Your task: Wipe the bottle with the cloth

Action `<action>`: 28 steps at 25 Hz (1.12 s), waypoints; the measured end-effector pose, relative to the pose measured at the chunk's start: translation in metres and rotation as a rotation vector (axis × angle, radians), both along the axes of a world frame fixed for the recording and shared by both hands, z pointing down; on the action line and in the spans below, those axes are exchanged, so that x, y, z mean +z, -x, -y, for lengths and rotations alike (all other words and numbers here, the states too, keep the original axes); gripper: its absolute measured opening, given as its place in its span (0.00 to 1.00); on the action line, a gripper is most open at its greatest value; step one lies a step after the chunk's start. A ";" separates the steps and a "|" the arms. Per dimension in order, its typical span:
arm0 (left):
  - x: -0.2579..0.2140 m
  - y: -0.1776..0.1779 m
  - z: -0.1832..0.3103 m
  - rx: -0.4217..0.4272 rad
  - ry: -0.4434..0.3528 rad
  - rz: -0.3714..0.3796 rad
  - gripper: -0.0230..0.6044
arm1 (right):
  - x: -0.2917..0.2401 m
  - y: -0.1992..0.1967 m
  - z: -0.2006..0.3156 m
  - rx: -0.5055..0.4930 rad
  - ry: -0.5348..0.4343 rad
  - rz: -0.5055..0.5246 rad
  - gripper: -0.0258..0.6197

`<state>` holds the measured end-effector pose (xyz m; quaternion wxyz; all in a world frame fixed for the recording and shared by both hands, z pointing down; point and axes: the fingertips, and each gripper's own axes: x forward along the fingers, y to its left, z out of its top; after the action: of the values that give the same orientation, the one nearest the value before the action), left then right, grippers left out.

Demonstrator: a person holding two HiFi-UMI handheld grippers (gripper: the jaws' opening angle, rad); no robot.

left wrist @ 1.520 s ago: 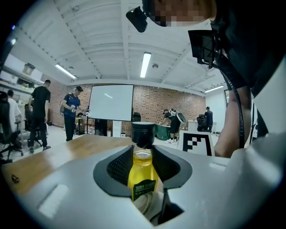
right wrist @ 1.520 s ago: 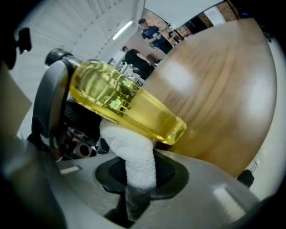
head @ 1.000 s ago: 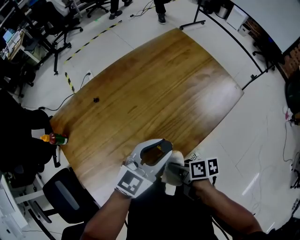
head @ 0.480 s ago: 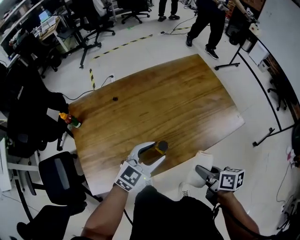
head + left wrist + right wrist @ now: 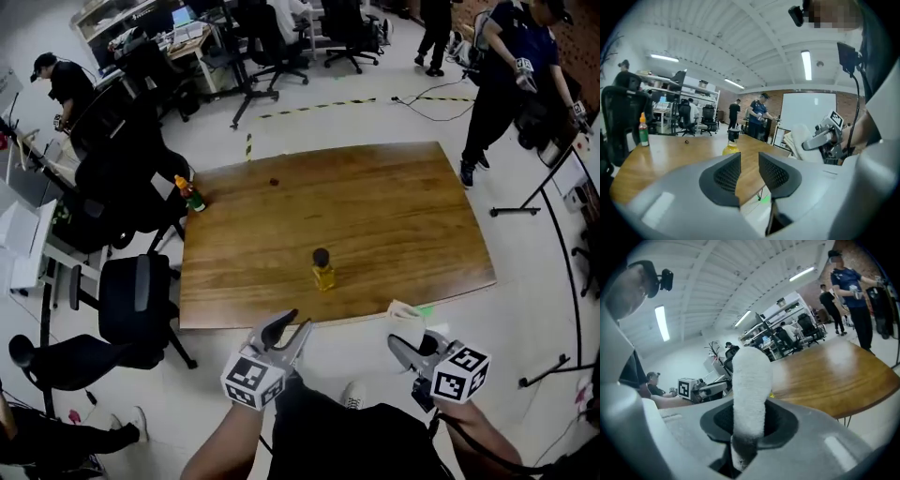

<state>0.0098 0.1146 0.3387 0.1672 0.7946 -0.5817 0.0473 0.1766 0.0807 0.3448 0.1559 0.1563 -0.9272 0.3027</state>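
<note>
A small bottle (image 5: 322, 270) of yellow liquid with a dark cap stands upright on the wooden table (image 5: 394, 216), near its front edge. My left gripper (image 5: 288, 329) hangs short of that edge, apart from the bottle; its jaws are closing with nothing between them. In the left gripper view the bottle (image 5: 731, 143) shows beyond the empty gap of the left gripper (image 5: 749, 171). My right gripper (image 5: 406, 340) is off the table's front right, shut on a folded white cloth (image 5: 406, 321). In the right gripper view the cloth (image 5: 750, 390) sticks up out of the right gripper (image 5: 749, 422).
A second bottle (image 5: 191, 195) with an orange cap stands at the table's far left corner, and a small dark object (image 5: 274, 182) lies near the far edge. Office chairs (image 5: 131, 300) crowd the left side. People stand beyond the table and at the right.
The bottle, held in my left gripper over the near edge before, now stands on the table. The left gripper has let go and drawn back. The right gripper with the cloth moved off to the right.
</note>
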 end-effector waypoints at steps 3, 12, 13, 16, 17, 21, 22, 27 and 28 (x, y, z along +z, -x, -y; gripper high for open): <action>-0.004 -0.008 -0.040 -0.092 0.067 -0.038 0.07 | -0.007 -0.001 -0.010 -0.047 -0.021 0.002 0.16; -0.045 0.010 -0.103 -0.259 0.129 -0.112 0.06 | -0.051 0.003 -0.040 -0.109 0.002 0.080 0.16; -0.049 0.011 -0.106 -0.253 0.125 -0.106 0.06 | -0.054 0.000 -0.041 -0.096 -0.001 0.076 0.16; -0.058 0.017 -0.129 -0.229 0.112 -0.092 0.06 | -0.057 -0.008 -0.062 -0.043 -0.051 0.034 0.16; -0.059 0.021 -0.138 -0.220 0.105 -0.094 0.06 | -0.058 -0.010 -0.072 -0.022 -0.065 0.022 0.16; -0.065 0.028 -0.171 -0.163 0.077 -0.127 0.06 | -0.059 -0.022 -0.113 0.064 -0.103 -0.018 0.16; -0.067 0.029 -0.177 -0.149 0.071 -0.136 0.06 | -0.061 -0.026 -0.122 0.082 -0.117 -0.027 0.16; -0.065 0.025 -0.198 -0.096 0.067 -0.161 0.06 | -0.071 -0.051 -0.168 0.176 -0.149 -0.054 0.16; -0.064 0.021 -0.200 -0.083 0.070 -0.165 0.06 | -0.072 -0.057 -0.176 0.196 -0.148 -0.063 0.16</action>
<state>-0.0116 0.3143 0.2747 0.2441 0.7648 -0.5963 -0.0049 0.2340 0.2570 0.2729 0.1428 0.2667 -0.9219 0.2420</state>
